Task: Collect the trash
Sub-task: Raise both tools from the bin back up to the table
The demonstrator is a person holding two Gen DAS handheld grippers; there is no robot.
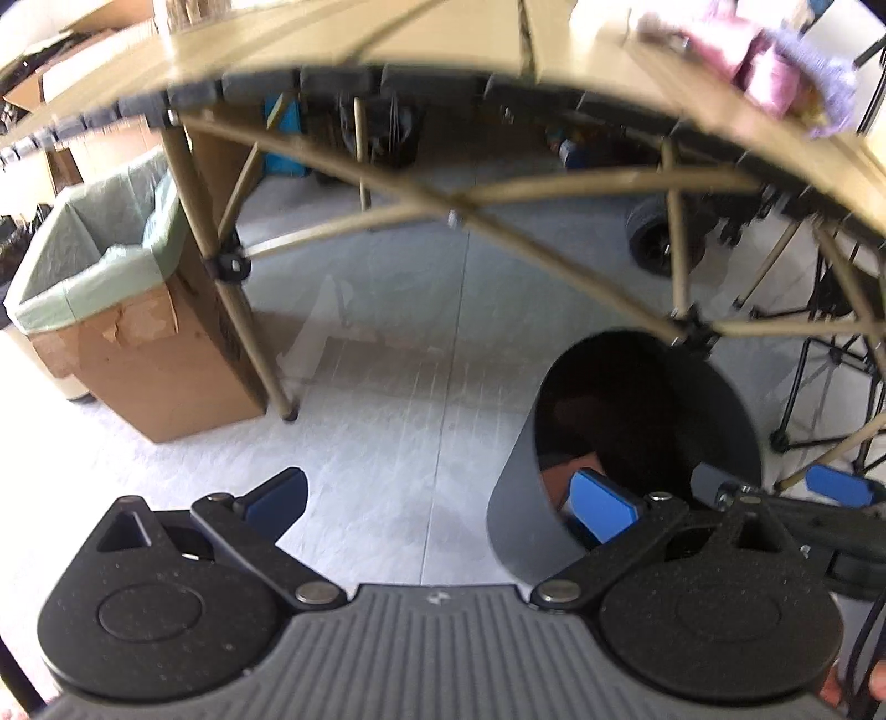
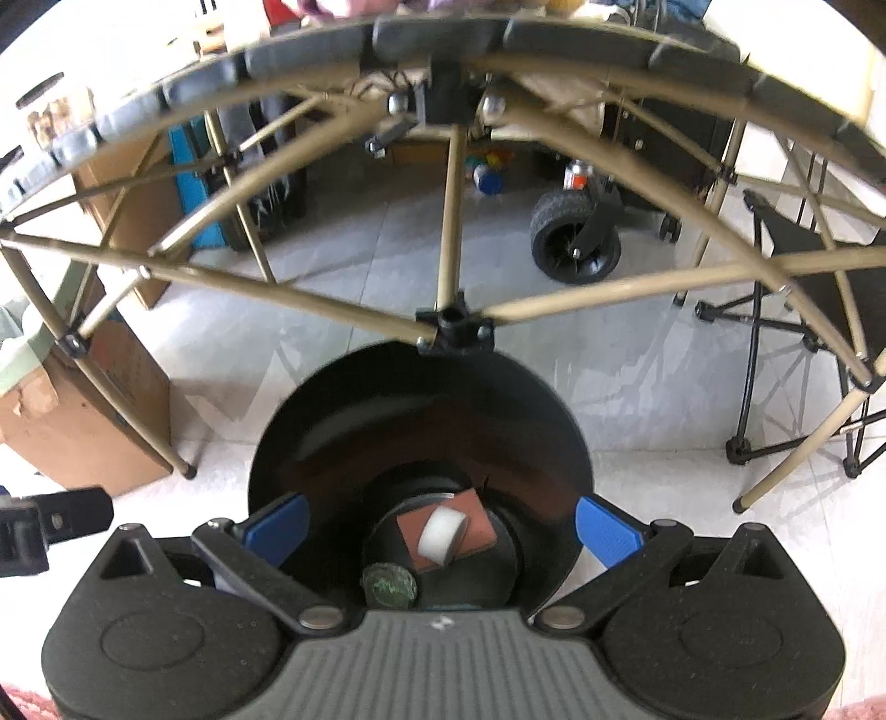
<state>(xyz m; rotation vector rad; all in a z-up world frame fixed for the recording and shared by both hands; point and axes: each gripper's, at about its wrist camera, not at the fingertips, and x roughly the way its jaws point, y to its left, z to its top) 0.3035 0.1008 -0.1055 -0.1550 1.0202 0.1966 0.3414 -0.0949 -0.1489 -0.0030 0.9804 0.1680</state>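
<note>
No brand name or label can be read anywhere; the only mark is a small pale emblem on the ribbed grey housing of each gripper, too small to make out.

Your right gripper (image 2: 440, 526) hangs straight over the round black bin (image 2: 332, 421), its blue-padded fingers (image 2: 277, 526) spread wide and empty. At the bottom of the smooth, glossy bin lie a reddish-brown rectangular piece (image 2: 470, 526), a white cylinder-shaped piece (image 2: 441, 534) on top of it, and a crumpled dark green wad (image 2: 389, 587) just beside them.

Your left gripper (image 1: 437, 498) is off to the bin's (image 1: 515, 498) left side, fingers (image 1: 603, 504) likewise wide apart with nothing between them; the right one overlaps the bin's rim in the view. The right gripper's blue tip shows at the far right edge.

The bin stands on the pale tiled floor (image 1: 387, 360) under the edge of the folding table (image 1: 443, 44), which has a tan slatted top and thin tan crossed tube legs with black plastic joints. On the table top is a blurred pink and purple heap (image 1: 775, 61). Left of the table is a cardboard box (image 1: 138, 382) lined with a translucent pale green bag.
</note>
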